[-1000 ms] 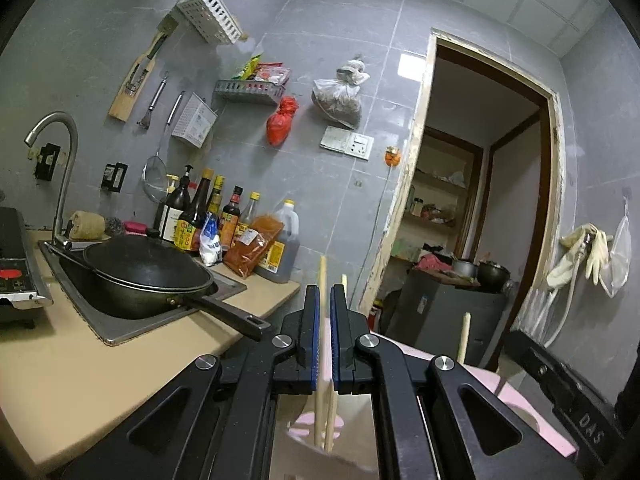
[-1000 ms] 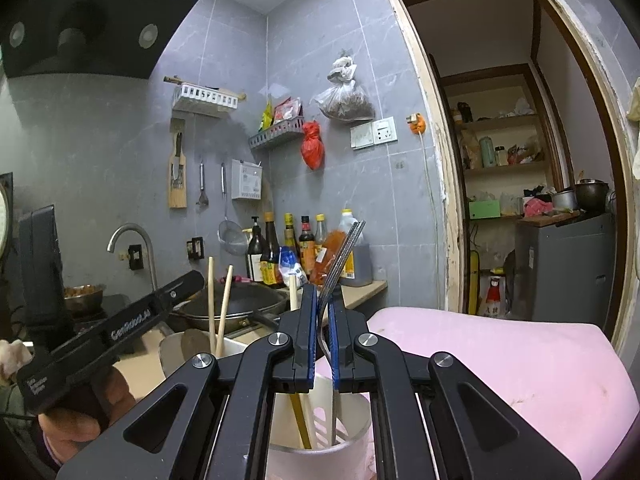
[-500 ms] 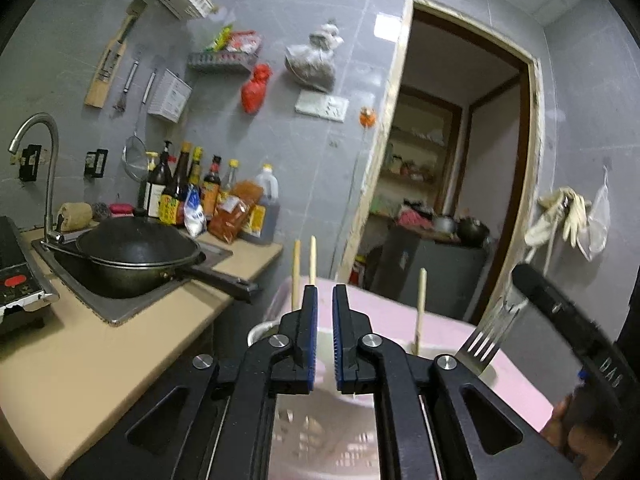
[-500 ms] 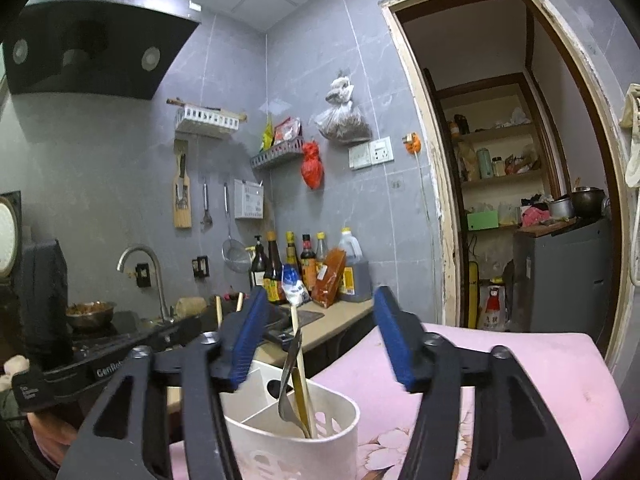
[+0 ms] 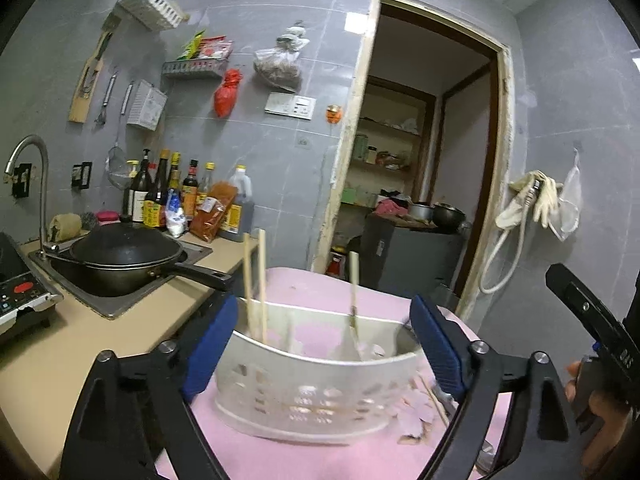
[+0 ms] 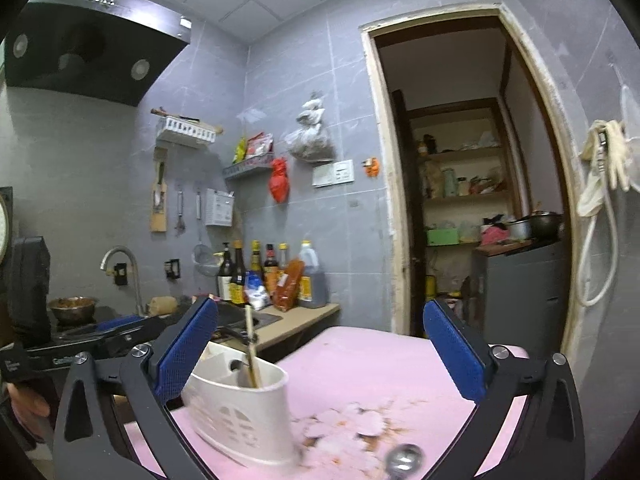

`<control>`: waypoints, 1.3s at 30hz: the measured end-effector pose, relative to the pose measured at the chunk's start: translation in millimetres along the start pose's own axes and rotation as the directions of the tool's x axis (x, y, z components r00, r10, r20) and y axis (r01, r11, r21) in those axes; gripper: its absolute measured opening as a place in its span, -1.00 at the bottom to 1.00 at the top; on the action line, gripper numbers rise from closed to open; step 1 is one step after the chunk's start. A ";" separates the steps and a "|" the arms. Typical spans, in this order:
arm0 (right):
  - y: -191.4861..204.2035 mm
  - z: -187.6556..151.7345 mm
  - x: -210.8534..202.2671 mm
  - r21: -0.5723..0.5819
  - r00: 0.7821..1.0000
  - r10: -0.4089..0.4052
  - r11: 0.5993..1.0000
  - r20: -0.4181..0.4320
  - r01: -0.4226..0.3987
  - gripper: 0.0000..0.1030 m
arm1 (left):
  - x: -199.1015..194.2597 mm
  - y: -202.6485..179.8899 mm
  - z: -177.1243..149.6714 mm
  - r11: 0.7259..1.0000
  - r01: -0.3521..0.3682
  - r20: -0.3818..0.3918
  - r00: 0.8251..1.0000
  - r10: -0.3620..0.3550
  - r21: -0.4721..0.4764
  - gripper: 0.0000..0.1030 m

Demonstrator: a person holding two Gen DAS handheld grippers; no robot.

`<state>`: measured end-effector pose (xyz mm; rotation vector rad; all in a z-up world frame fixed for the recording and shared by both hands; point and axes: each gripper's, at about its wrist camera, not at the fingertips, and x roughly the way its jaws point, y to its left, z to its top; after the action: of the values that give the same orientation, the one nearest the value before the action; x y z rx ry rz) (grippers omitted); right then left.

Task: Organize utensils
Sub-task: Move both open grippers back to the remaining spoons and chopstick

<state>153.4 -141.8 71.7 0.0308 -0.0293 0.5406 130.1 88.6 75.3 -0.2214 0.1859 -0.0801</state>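
A white perforated utensil caddy stands on a pink floral cloth. Two wooden chopsticks stand in its left compartment and a wooden-handled utensil in the middle. My left gripper is open and empty, its jaws either side of the caddy. In the right wrist view the caddy sits low left, with a wooden handle sticking up. My right gripper is open and empty above the cloth. A metal spoon bowl lies on the cloth near the front, and loose utensils lie right of the caddy.
A beige counter on the left holds a black wok over the sink, a tap, sauce bottles and an induction hob. A doorway opens behind the table. The right gripper's body shows at far right.
Both grippers have opened and let go: the left released the chopsticks, the right released the fork, into the caddy. Both have drawn back from the caddy.
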 end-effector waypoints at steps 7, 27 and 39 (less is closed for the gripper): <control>-23.5 -3.8 -33.7 -0.044 0.995 -0.087 0.995 -0.049 0.085 1.00 | -5.9 -35.7 -14.0 0.994 0.082 -0.048 0.996 -0.079 0.074 0.85; -89.7 -56.2 -51.5 -0.011 0.896 -0.123 0.991 -0.427 0.131 0.98 | 47.1 -115.0 -77.5 0.932 0.272 -0.424 0.893 -0.152 0.238 0.84; -113.3 -95.0 -4.9 0.076 0.764 -0.018 0.993 -0.645 0.087 0.11 | 95.0 -138.8 -111.1 0.906 0.342 -0.633 0.766 -0.116 0.248 0.03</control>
<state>209.4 -237.9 -25.8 -0.0569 0.6801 0.4721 193.7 -79.2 -16.5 0.1544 0.7871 -0.4376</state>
